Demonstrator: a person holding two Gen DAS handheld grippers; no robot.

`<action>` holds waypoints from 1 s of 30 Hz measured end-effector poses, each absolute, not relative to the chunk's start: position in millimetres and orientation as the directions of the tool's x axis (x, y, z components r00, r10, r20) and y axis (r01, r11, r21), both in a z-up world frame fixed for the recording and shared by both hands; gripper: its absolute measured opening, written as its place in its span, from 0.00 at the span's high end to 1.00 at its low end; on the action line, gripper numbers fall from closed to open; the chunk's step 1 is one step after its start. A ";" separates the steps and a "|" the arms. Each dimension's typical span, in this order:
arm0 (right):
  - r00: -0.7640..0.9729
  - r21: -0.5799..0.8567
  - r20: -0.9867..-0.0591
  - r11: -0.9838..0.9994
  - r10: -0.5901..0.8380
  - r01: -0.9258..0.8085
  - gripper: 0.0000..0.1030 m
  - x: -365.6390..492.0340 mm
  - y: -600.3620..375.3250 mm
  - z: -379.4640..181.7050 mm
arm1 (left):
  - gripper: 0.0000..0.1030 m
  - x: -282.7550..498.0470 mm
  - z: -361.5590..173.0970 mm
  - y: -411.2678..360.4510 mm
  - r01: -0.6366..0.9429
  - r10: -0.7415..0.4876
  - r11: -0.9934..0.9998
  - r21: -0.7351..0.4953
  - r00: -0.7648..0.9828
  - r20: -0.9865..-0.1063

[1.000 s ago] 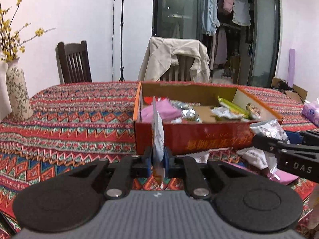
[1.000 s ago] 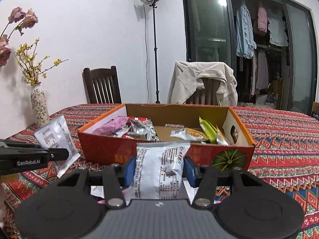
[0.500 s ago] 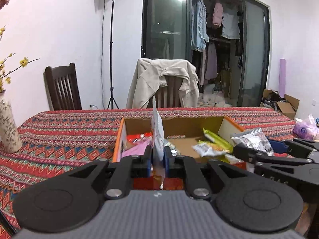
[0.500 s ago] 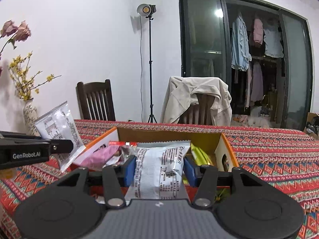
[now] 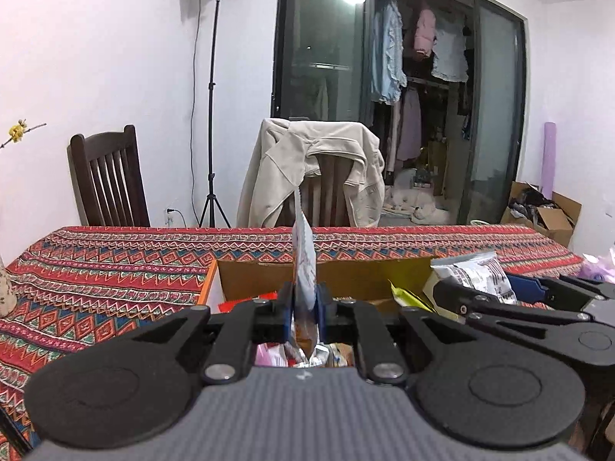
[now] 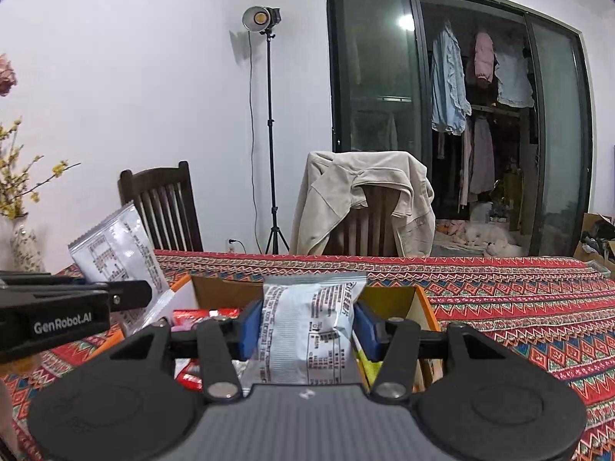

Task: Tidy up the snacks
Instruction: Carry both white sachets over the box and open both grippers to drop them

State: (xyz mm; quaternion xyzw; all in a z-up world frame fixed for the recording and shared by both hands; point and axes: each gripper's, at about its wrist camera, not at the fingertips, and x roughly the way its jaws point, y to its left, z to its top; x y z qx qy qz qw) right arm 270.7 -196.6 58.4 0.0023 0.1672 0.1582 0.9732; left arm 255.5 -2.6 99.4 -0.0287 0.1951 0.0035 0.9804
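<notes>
My left gripper (image 5: 303, 307) is shut on a thin silver snack packet (image 5: 304, 265), seen edge-on, held above the left part of the open cardboard snack box (image 5: 346, 274). The same packet (image 6: 119, 253) shows flat in the right wrist view, in the left gripper (image 6: 127, 296). My right gripper (image 6: 307, 324) is shut on a puffy silver snack bag (image 6: 311, 326), held over the box (image 6: 423, 307). That bag (image 5: 476, 272) and the right gripper (image 5: 480, 299) also show in the left wrist view. Several snacks lie in the box, mostly hidden.
The table has a red patterned cloth (image 5: 96, 269). A vase (image 6: 23, 246) with yellow flowers stands at the left. Two chairs, one dark wood (image 5: 107, 180) and one with a beige jacket (image 5: 319, 169), stand behind. A light stand (image 6: 269, 153) is by the wall.
Both grippers have risen and moved forward with their packets, from in front of the box to above it. The box now sits low and partly hidden behind the grippers.
</notes>
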 end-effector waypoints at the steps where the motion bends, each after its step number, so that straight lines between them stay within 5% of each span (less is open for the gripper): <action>1: 0.894 0.053 -0.329 0.951 0.304 -0.303 0.51 277.4 -195.3 57.9 | 0.88 261.0 98.1 -1.3 -0.024 -0.001 0.998 -0.059 0.922 -0.386; 21: 0.882 0.061 -0.358 0.950 0.308 -0.306 0.51 313.1 -199.3 17.4 | 0.85 290.9 47.4 9.4 -0.043 0.032 0.999 -0.017 0.918 -0.395; 22: 0.880 0.062 -0.364 0.951 0.305 -0.304 0.45 313.4 -199.2 16.1 | 0.76 289.5 47.8 9.4 -0.043 0.032 0.999 -0.019 0.921 -0.389; 24: 0.876 0.079 -0.376 0.952 0.302 -0.295 0.28 314.8 -201.2 14.6 | 0.28 286.1 48.8 11.9 -0.043 0.027 0.998 -0.035 0.929 -0.369; 26: 0.879 0.096 -0.373 0.954 0.298 -0.283 0.16 314.4 -204.6 14.8 | 0.08 282.5 51.7 13.1 -0.060 0.044 0.997 -0.039 0.939 -0.341; 30: 0.883 0.114 -0.368 0.957 0.291 -0.267 0.00 313.4 -209.3 14.3 | 0.00 276.7 54.5 16.7 -0.096 0.072 0.994 -0.062 0.949 -0.306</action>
